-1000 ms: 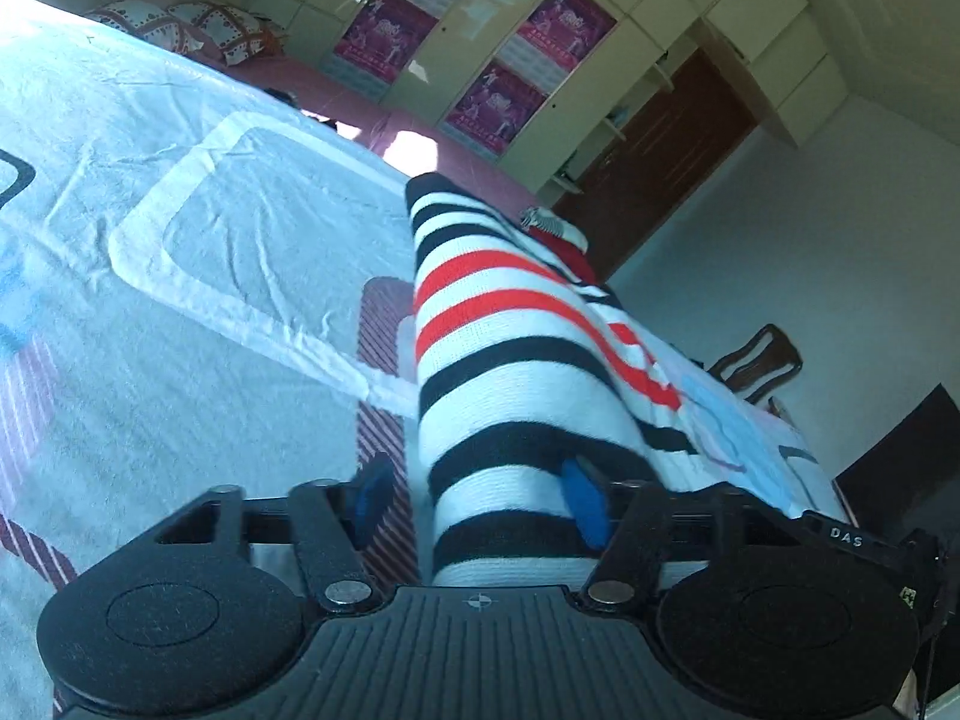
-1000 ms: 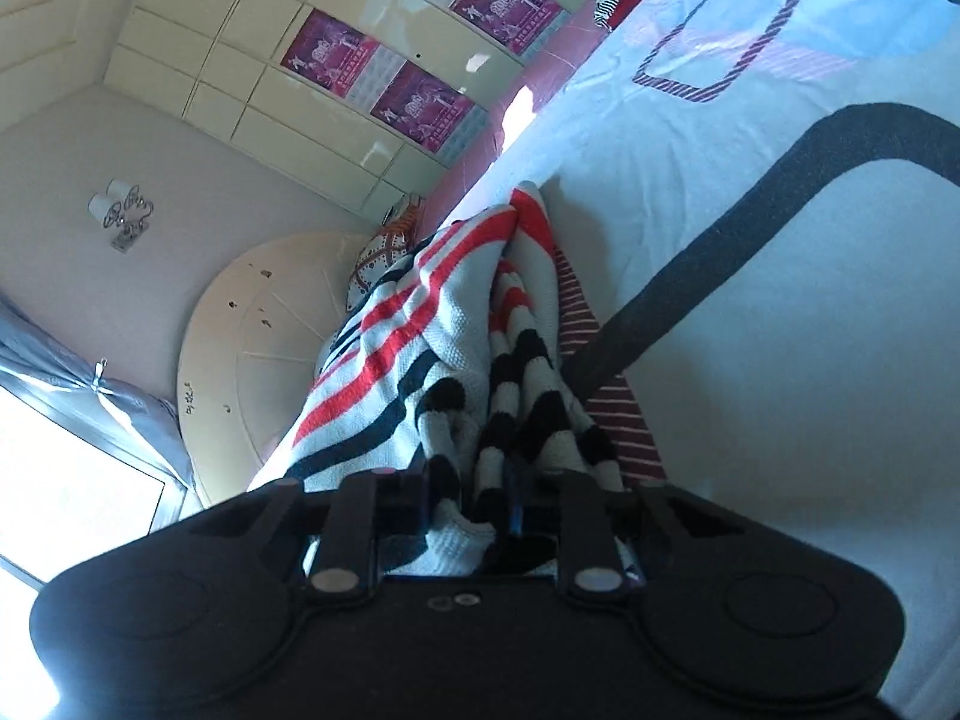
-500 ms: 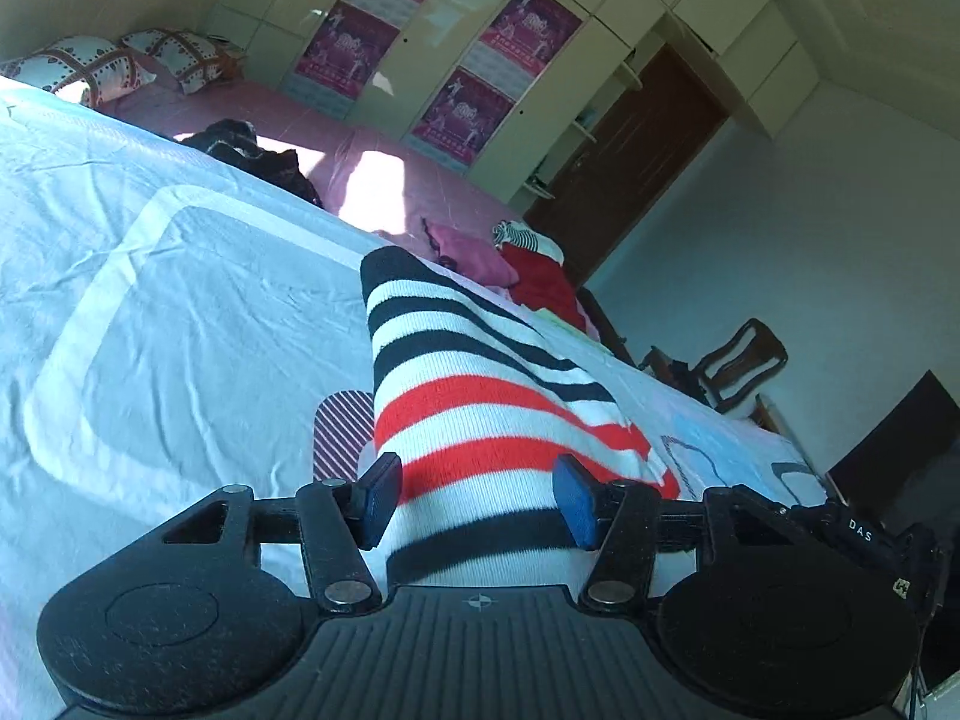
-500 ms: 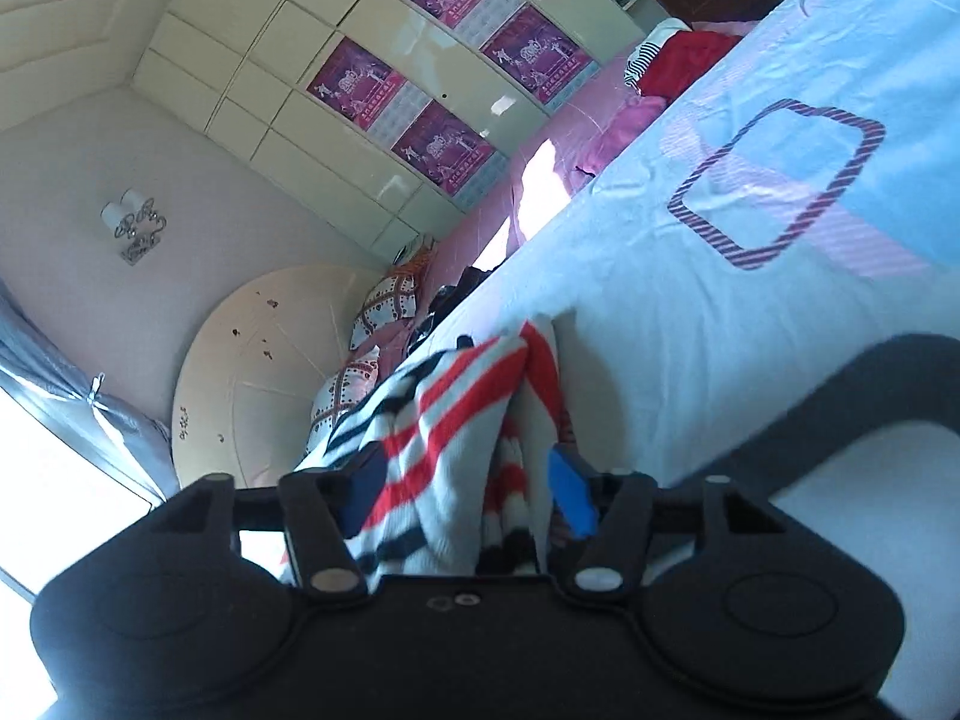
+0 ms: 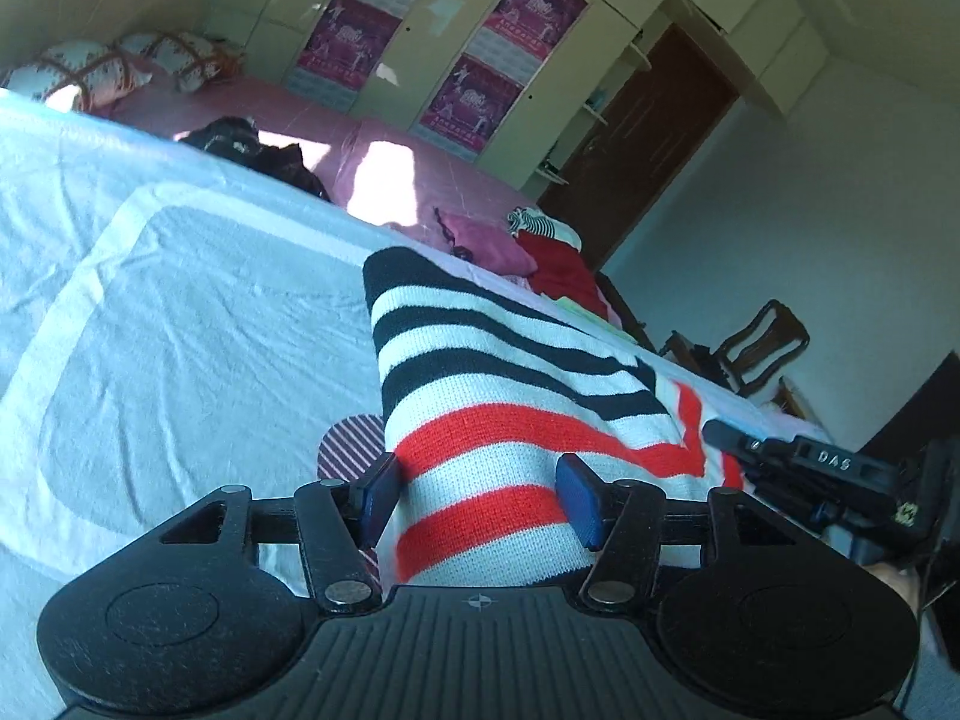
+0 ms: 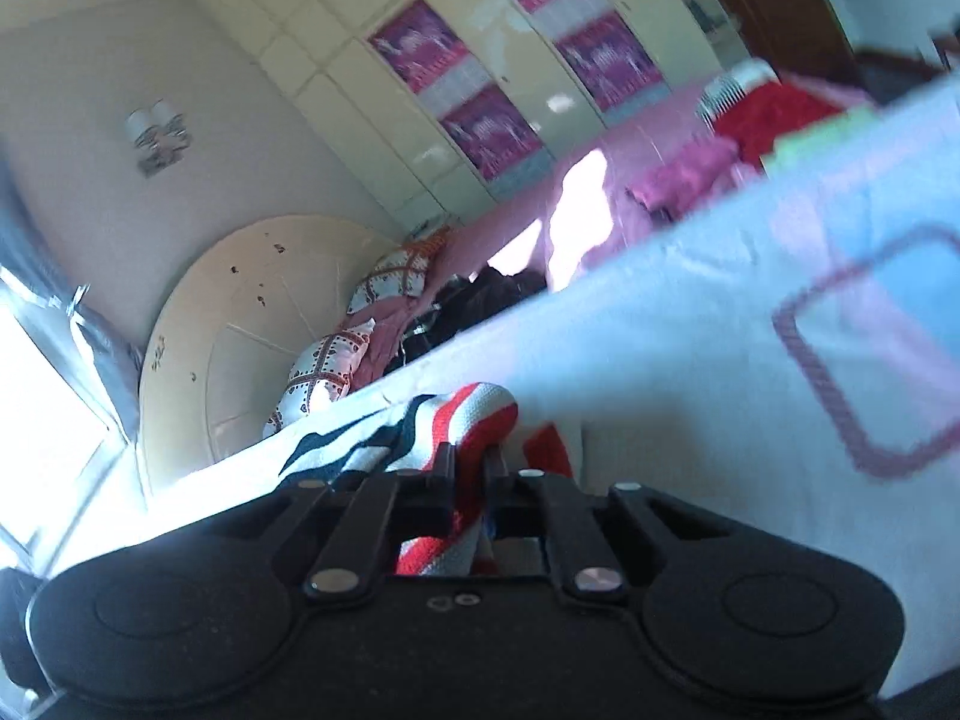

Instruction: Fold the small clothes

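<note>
The left claw point(image 5: 480, 501) is standing wide, its blue pads point(image 5: 577, 504) flanking the ribbed knit striped sweater point(image 5: 498, 396), which is lying folded on the wrinkled bedsheet point(image 5: 180, 324). The right claw point(image 6: 469, 468) is pinching a sweater fold, having closed since half a second ago. Only the right view is showing the round headboard point(image 6: 240, 348)

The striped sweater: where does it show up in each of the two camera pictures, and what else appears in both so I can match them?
Left wrist view: the striped sweater fills the lower middle, lying on the bed between the open left claw.
Right wrist view: the sweater is bunched low in the middle, pinched in the shut right claw.
Shared landmark: the purple posters on the cupboard doors.
</note>
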{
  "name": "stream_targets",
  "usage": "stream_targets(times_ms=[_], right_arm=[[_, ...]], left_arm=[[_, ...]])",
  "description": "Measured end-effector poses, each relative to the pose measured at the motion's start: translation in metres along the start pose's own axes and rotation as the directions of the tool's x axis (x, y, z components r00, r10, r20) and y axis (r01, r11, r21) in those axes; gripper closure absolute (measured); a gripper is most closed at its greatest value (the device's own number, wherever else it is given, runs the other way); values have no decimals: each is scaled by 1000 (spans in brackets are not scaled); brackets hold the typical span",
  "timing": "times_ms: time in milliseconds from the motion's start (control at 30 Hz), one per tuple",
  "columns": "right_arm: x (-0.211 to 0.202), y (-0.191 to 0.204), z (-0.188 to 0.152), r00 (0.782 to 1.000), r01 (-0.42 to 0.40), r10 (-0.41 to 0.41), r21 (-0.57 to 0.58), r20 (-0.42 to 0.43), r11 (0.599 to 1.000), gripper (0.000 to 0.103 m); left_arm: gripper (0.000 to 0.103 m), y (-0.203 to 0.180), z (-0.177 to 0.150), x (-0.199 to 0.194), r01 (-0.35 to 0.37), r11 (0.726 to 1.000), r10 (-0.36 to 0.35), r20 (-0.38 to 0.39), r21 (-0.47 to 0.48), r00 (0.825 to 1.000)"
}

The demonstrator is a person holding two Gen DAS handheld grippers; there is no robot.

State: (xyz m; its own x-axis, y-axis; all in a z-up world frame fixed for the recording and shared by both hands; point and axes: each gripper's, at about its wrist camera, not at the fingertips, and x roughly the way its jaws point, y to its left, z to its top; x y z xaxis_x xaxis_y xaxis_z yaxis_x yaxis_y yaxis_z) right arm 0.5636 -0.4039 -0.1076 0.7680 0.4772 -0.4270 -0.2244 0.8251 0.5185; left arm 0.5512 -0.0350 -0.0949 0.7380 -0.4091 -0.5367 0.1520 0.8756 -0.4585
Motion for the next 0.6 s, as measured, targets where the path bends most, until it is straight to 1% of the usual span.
stream_targets(times_ms=[33,67,100,133,200,233,300,333,367,400,433,467,533,600], right_arm=[[-2,10,0,999,29,-27,-85,19,996,94],[4,15,-1,997,74,-73,-149,9,986,94],[16,13,-5,990,130,-139,-197,-30,972,94],[26,8,-11,980,172,-189,-212,-65,962,94],[27,1,-17,983,160,-174,-181,-63,970,94],[26,5,-15,981,170,-184,-186,-61,968,93],[25,14,-13,976,192,-209,-202,-62,960,87],[25,17,-10,973,203,-221,-204,-70,958,81],[21,20,-7,973,207,-223,-207,-58,956,81],[12,24,-2,978,199,-207,-214,-18,956,81],[6,28,3,982,184,-187,-222,8,958,82],[2,33,8,987,156,-158,-231,11,960,84],[6,48,12,994,100,-108,-274,-16,956,85],[21,68,12,995,57,-82,-358,-55,932,85]], left_arm=[[46,-8,1,4,-32,998,33,-8,60,999],[46,-14,1,9,-65,992,68,-22,104,997],[46,-19,2,13,-82,988,87,-30,131,996],[46,-23,3,16,-92,984,99,-35,152,995],[44,-28,6,18,-109,978,119,-49,175,992],[42,-27,8,18,-109,978,120,-55,178,991],[41,-24,14,15,-100,982,112,-68,162,991],[41,-23,16,10,-92,984,102,-60,150,993],[41,-23,20,4,-86,986,93,-42,143,995],[41,-20,23,-1,-79,988,82,-16,133,997],[41,-19,27,-3,-73,989,74,-2,129,997],[41,-18,31,-4,-69,989,68,8,128,998],[41,-19,40,6,-79,987,78,13,138,997],[41,-22,46,25,-111,981,115,-15,157,993]])
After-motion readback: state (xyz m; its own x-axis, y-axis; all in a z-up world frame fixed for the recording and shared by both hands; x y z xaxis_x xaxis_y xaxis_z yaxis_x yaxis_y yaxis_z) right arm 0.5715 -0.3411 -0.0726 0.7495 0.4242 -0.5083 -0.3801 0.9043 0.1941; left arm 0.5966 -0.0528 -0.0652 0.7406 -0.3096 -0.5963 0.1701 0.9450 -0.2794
